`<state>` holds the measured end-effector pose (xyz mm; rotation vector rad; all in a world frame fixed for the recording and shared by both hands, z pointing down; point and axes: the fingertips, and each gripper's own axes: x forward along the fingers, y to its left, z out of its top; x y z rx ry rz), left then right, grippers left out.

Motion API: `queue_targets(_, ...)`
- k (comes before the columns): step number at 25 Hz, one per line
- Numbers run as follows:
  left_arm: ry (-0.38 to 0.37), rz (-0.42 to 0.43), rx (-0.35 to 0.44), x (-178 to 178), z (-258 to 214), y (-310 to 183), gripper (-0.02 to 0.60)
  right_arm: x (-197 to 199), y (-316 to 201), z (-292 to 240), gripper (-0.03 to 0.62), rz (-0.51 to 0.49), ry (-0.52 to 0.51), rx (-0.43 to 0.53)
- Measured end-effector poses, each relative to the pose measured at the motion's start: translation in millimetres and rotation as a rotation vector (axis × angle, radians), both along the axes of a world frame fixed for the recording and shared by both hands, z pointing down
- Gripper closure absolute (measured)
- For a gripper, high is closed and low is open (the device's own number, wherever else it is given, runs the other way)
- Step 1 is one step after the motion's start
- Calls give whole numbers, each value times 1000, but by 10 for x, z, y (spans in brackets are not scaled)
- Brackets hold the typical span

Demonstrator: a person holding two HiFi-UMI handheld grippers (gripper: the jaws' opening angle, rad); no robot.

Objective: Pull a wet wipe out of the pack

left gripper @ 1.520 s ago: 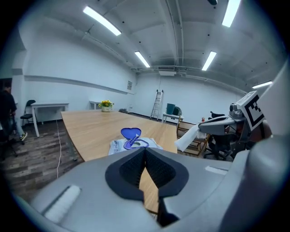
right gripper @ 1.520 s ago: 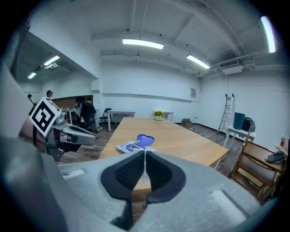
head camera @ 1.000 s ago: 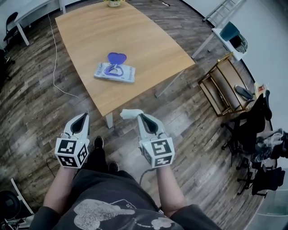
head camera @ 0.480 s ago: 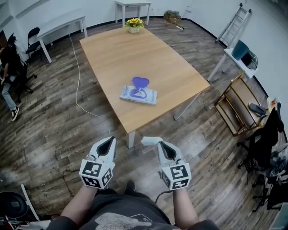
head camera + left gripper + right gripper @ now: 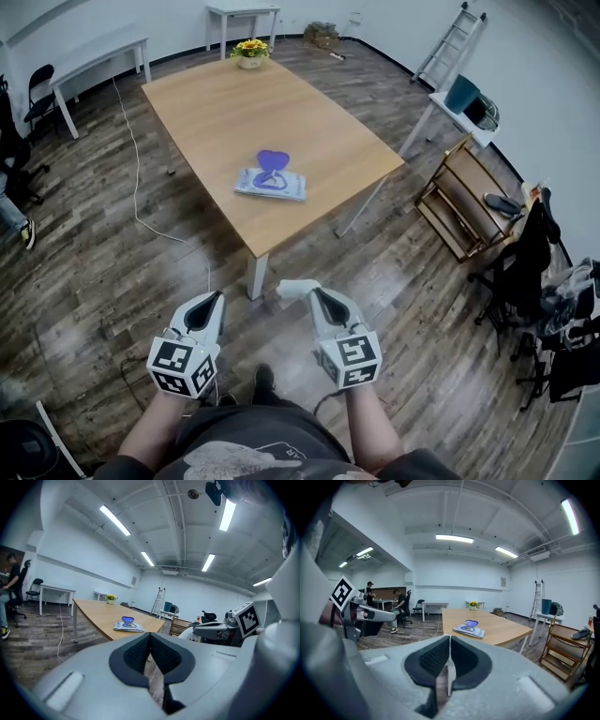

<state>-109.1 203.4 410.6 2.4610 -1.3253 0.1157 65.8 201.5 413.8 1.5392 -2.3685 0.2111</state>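
Lying flat toward the near end of the wooden worktop (image 5: 206, 103), the wet wipe pack (image 5: 270, 184) has its purple lid (image 5: 273, 159) flipped up and open. Both grippers are well apart from it, held low over the wood-plank floor (image 5: 103, 272) in front of the person, short of the worktop's near corner. The left gripper (image 5: 215, 300) has its jaws pressed together with nothing between them; the left gripper view shows only floor through the slit below the pads. The right gripper (image 5: 315, 293) has its jaws closed as well, pinching a crumpled white wipe (image 5: 295, 287) that sticks out from their tips toward the left gripper; in the right gripper view it shows as a thin white strip below the meeting pads. A flower pot (image 5: 249, 52) stands at the worktop's far edge, well beyond the pack
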Motion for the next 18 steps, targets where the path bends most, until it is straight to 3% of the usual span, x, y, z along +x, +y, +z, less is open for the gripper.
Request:
queue_targets(9, 16, 46, 5, -201, 2, 332, 562, -162, 433, 24, 594, 77, 6, -29)
queue_targets(18, 22, 72, 15, -301, 7, 486, 562, -336, 676, 3, 594, 79, 11, -28)
